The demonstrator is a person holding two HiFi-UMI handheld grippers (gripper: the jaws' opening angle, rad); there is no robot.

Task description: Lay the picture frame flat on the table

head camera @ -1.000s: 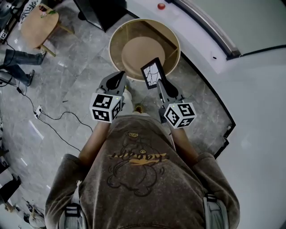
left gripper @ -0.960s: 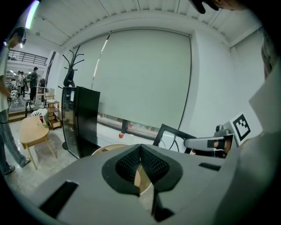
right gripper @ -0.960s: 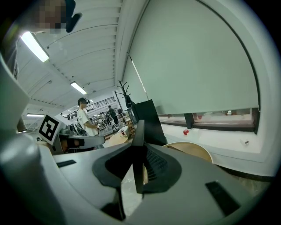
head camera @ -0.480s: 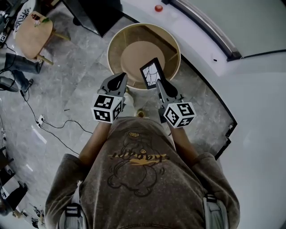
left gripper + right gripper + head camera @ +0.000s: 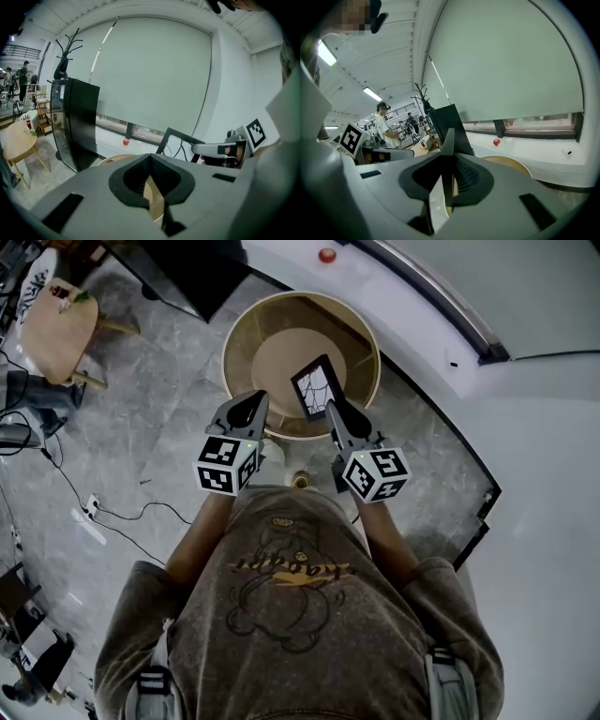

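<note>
My right gripper (image 5: 330, 409) is shut on the lower edge of the picture frame (image 5: 316, 388), a black-rimmed frame with a white, line-drawn picture. It holds the frame upright and tilted over the near part of the round wooden table (image 5: 242, 329). In the right gripper view the frame (image 5: 449, 140) shows edge-on between the pads of the right gripper (image 5: 449, 161). My left gripper (image 5: 253, 401) is shut with nothing in it, level with the right one at the table's near rim. Beyond the left gripper (image 5: 150, 158), its own view shows the table (image 5: 112, 159).
A black cabinet (image 5: 187, 273) stands behind the table at the left. A white curved ledge with a red knob (image 5: 326, 255) runs behind and to the right. A small wooden side table (image 5: 56, 320) and a cable (image 5: 112, 512) are on the floor at the left. People stand far off.
Both grippers and the frame have moved forward. The frame now hangs further over the round table's top, and the left gripper has reached the near rim.
</note>
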